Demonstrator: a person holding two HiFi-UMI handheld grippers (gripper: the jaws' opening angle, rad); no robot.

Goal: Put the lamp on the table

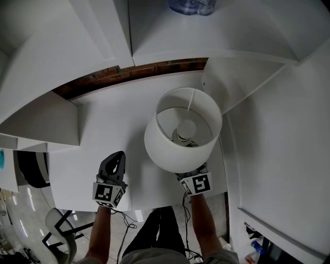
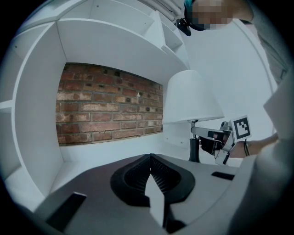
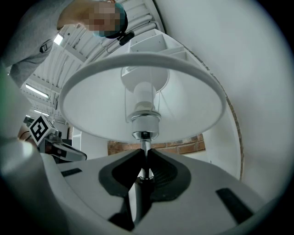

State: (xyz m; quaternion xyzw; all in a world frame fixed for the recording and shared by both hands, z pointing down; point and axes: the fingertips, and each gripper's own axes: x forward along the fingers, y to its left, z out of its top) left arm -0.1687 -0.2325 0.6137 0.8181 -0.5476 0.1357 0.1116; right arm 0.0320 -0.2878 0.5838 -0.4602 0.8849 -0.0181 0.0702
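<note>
Under the white drum shade [image 1: 172, 149], toward the right of the white table [image 1: 98, 124], the right gripper [image 3: 144, 159] reaches in from the near edge. Its jaws are drawn narrow and clamped on the thin chrome stem [image 3: 144, 148] of the lamp [image 1: 183, 129], just below the bulb socket. The stem runs straight up between the pads, so the lamp's long axis stands upright and crosses the jaws at a right angle. The shade spreads directly above the fingers and the dark base [image 2: 195, 153] hangs below them. In the left gripper view the base sits at the level of the tabletop, close to the right-hand side panel. I cannot tell whether it already bears on the surface or hovers a hair above it. The coming move turns on that small vertical relation of base to table. My judgement is that the lamp needs only to be settled straight down and the pads eased off the stem sideways without tipping it. The left gripper [image 1: 117, 161] lies to the lamp's left, apart from it, its jaws pressed together on nothing and pointing toward the far brick wall [image 2: 105, 105]. The right hand is plainly the nearer one. I count one lamp, two grippers and one clear plastic bottle [image 1: 192, 5] on the far shelf.
</note>
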